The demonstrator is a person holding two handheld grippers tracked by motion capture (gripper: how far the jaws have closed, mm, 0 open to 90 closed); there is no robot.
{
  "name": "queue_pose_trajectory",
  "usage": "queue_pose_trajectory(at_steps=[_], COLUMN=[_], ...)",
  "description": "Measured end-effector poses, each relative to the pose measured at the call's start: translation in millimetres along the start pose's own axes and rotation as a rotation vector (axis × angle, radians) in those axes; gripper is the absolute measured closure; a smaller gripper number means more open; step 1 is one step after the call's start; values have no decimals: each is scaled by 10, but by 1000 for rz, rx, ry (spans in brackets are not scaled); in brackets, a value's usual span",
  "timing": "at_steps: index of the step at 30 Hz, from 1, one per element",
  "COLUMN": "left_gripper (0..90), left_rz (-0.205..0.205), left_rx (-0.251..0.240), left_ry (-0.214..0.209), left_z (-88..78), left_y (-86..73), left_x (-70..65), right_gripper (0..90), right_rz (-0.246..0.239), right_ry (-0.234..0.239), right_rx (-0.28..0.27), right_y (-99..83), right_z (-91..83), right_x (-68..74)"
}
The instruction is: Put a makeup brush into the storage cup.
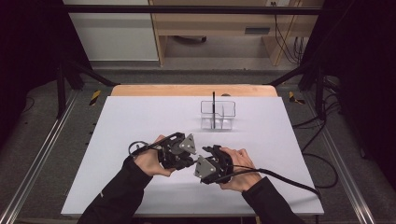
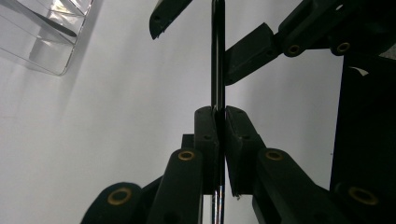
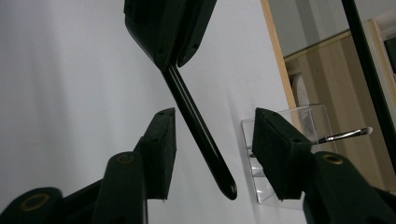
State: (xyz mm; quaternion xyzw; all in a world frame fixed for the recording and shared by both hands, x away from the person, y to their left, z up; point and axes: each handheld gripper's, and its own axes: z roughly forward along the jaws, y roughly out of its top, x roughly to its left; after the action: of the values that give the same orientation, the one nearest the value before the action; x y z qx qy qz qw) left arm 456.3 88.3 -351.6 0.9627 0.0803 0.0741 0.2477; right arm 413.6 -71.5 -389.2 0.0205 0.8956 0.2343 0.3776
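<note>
My left gripper (image 2: 221,112) is shut on a slim black stick (image 2: 217,56) with a rounded end, which juts out past its pads. In the right gripper view the stick (image 3: 201,135) slants down between the two jaws of my right gripper (image 3: 215,123), which stand apart on either side of it without touching it. The left gripper (image 3: 166,63) shows at the top of that view. From above, the left gripper (image 1: 189,159) and right gripper (image 1: 203,164) meet tip to tip over the white table sheet (image 1: 140,140), near its front middle.
A clear plastic organizer (image 1: 217,115) stands at the back middle of the sheet with a thin black brush (image 1: 213,105) upright in it. In the right gripper view, a brush with a pale tip (image 3: 348,135) shows at the organizer (image 3: 310,116). Cables trail from both grippers.
</note>
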Motion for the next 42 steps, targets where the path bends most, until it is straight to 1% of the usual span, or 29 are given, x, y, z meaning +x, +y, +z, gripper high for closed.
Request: queue_pose_trajectory(at_steps=[1,3,4,6,7,10,13,17,19,21,26,34,36,42], left_gripper=[833,833,833,833,834,833,834,833,833,833,833,833,833,826], left_rz=[-6,1,0,0,1,-3,-4,-5,-4,-5,-3,-2,0,-2], left_rx=[-3,5,4,6,8,10,13,16,18,20,22,22,26,8], left_ry=[-2,-1,0,0,1,-1,-4,-8,-5,-6,-6,-14,-18,-22], left_z=[5,2,3,2,2,5,10,17,18,18,25,24,24,7], left_y=[0,1,0,0,0,-1,-1,3,5,4,8,6,6,-2], left_x=[-4,4,7,12,14,9,9,9,7,9,4,4,6,5], right_gripper=[520,541,551,574,583,613,643,687,708,725,750,781,788,819], right_rz=[-3,-2,-17,-20,-35,-34,-56,-68,-82,-83,-104,-122,-138,-137], right_ry=[2,10,12,18,21,28,34,39,43,46,55,75,80,110], right_rx=[-1,2,-2,5,4,10,2,2,0,0,-1,4,3,6], right_y=[1,6,9,15,20,34,45,54,56,56,56,51,50,42], right_z=[-1,-4,0,0,3,0,6,6,6,7,16,19,22,20], right_x=[2,10,5,17,15,34,28,39,39,46,56,57,59,61])
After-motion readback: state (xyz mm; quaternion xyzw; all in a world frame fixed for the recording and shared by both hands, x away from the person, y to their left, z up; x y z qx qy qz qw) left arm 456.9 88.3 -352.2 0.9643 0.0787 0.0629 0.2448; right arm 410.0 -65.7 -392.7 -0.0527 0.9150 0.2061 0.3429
